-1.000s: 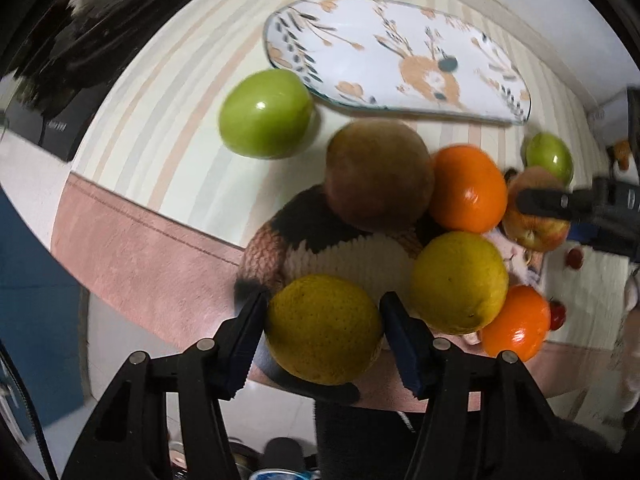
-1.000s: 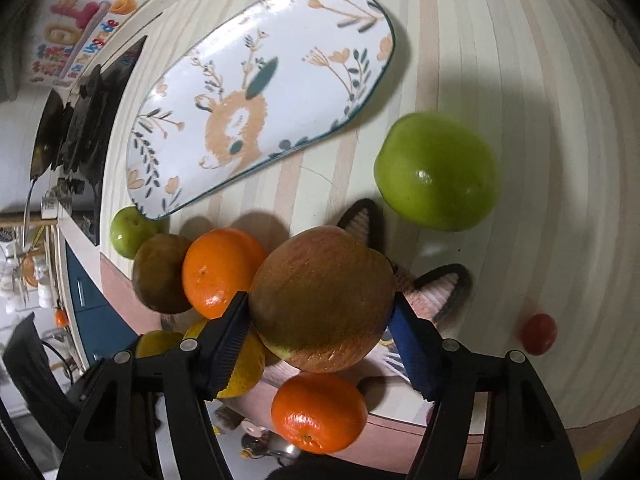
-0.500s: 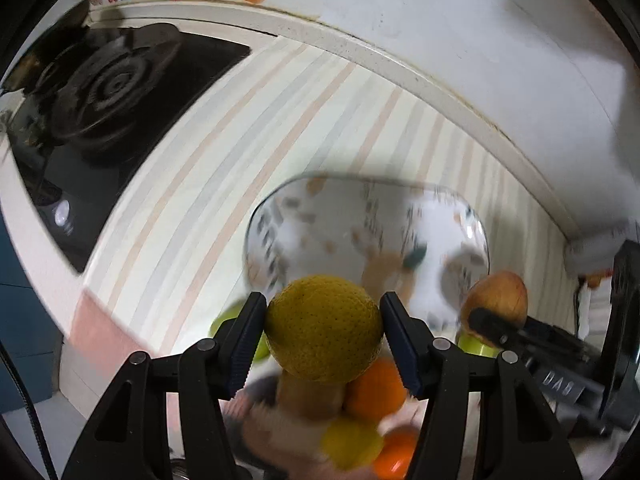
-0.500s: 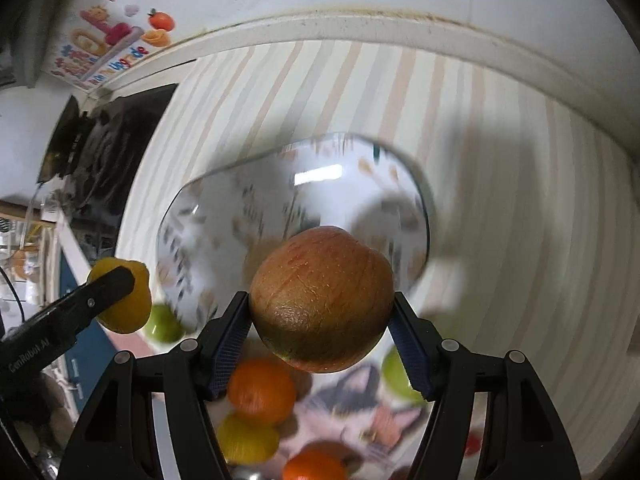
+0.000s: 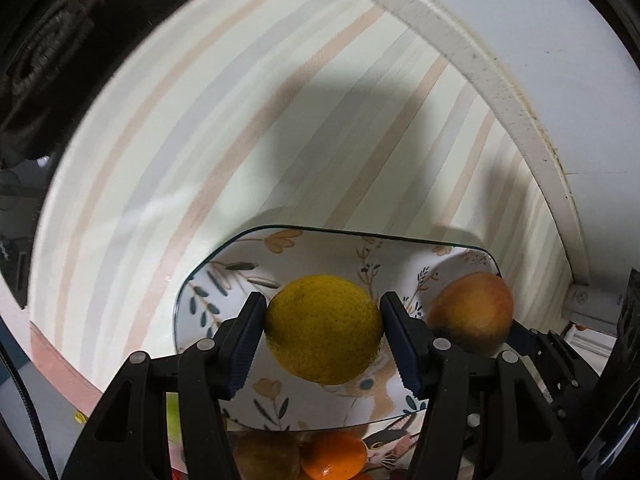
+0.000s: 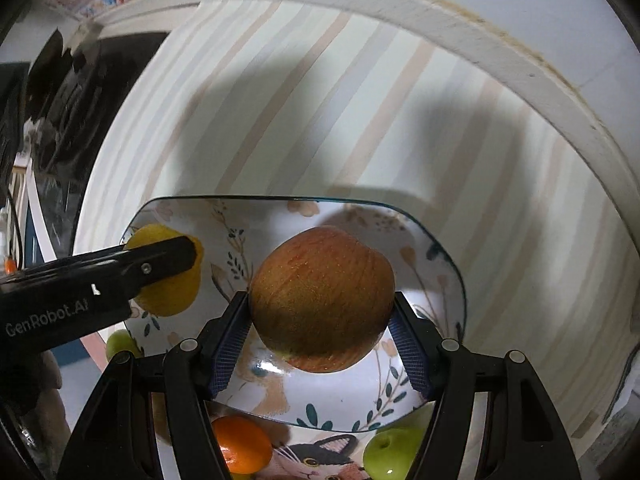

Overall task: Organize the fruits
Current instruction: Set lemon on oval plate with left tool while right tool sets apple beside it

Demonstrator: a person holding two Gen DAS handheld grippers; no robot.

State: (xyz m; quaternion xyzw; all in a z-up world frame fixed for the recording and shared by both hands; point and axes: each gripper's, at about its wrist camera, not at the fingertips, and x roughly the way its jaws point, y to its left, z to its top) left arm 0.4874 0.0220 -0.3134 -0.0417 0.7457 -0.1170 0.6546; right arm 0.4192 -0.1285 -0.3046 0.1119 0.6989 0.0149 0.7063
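A striped cream, peach and grey countertop (image 5: pixel 248 128) fills the space ahead of both grippers, ending in a white raised edge (image 6: pixel 460 24) against the wall. A black gas hob (image 5: pixel 36 48) lies far off to the left of the left gripper. Directly under both sets of fingers sits an oblong white ceramic plate painted with leaves, flowers and a deer (image 5: pixel 304 248), its far rim ahead of the fingertips.

The left gripper (image 5: pixel 322 334) is clamped on a round, pitted yellow citrus fruit (image 5: pixel 323 328), held over the plate's left part. The right gripper (image 6: pixel 322 314) is closed around a reddish-brown streaked apple (image 6: pixel 322 296), held over the plate's middle, just to the right of the left gripper.

Behind the plate, close to the right gripper's base, lie a green apple (image 6: pixel 390 454) at the right and an orange mandarin (image 6: pixel 242 450) at the left, on a cat-patterned mat (image 6: pixel 316 458).
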